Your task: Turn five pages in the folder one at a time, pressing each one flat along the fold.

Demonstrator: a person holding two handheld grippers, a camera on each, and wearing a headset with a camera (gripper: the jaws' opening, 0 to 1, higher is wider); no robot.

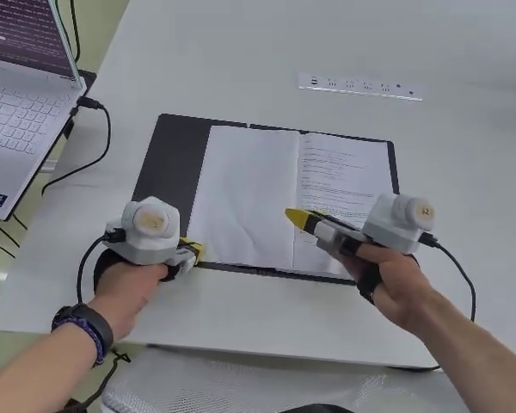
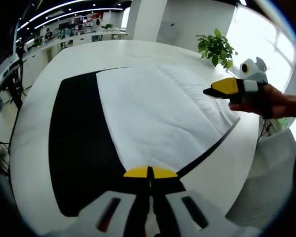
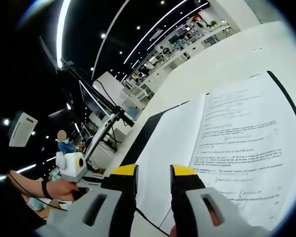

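Right hand-held gripper [image 1: 294,217] over crosswise folder [image 1: 168,163]

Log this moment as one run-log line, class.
folder open | left gripper shut at near edge of blank page | right gripper open over printed page by fold

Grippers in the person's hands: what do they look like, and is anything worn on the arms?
Both the left gripper and right gripper have pale grey bodies, yellow-tipped jaws, and a black cable trailing behind. The forearms are bare of sleeves; a dark wristband sits on the left wrist.
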